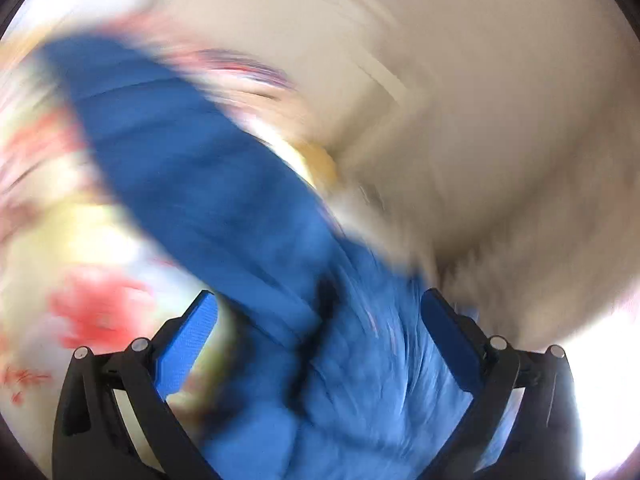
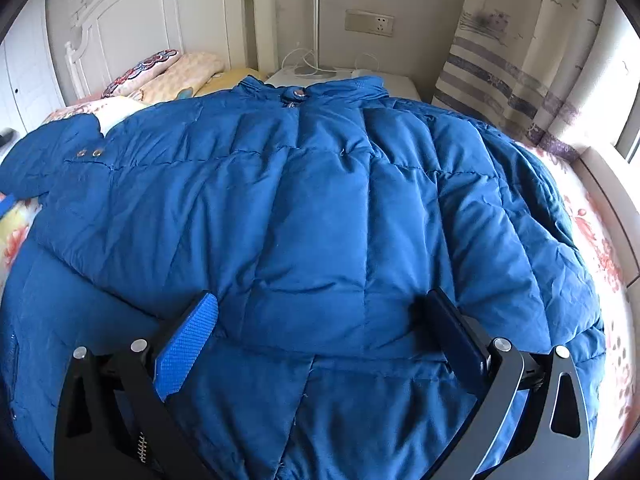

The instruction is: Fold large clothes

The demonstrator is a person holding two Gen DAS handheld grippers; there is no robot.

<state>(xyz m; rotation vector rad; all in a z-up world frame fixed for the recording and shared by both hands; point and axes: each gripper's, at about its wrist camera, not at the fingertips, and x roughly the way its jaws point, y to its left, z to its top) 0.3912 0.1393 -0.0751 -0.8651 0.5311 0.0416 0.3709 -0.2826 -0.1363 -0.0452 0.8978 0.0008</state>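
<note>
Bed (image 2: 600,240) with floral sheet fills room corner, white headboard (image 2: 132,20) behind. Blue puffer jacket (image 2: 320,200) lies spread flat across bed, collar (image 2: 316,88) toward nightstand (image 2: 400,82), one sleeve (image 2: 48,160) folded inward at left. Pillows (image 2: 172,74) beside headboard. Right tongs (image 2: 320,308) wide apart above jacket hem, gripping nothing. Left tongs (image 1: 320,308) spread wide, blurred blue fabric (image 1: 224,200) between pads, not pinched.

left wrist view: motion-blurred throughout | blue jacket (image 2: 320,208): hem and left sleeve cut off by edge
</note>
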